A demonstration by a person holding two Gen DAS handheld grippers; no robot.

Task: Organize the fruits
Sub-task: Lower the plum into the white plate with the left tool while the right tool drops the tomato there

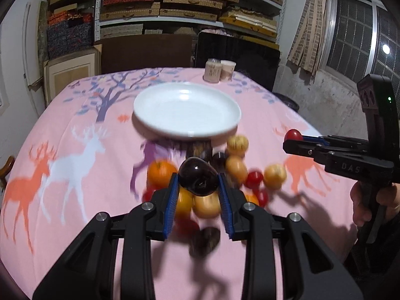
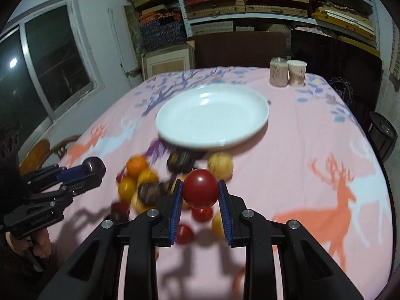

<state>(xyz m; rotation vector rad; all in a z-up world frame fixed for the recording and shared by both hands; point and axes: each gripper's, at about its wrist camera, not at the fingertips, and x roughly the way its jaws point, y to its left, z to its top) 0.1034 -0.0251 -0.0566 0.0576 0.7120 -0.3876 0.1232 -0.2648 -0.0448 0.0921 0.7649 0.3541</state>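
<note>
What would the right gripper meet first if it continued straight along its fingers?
Probably the white round plate. The right gripper, shut on a red round fruit, aims at its near rim, though depth is unclear.

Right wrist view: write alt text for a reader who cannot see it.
The right hand-held gripper clamps a red tomato above a blurred heap of orange, yellow, red and dark fruits on a pink deer-print tablecloth. An empty white plate lies beyond, and the left hand-held gripper holds a dark fruit.

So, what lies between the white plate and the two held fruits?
The loose fruit pile, just before the white plate, in both views.
</note>
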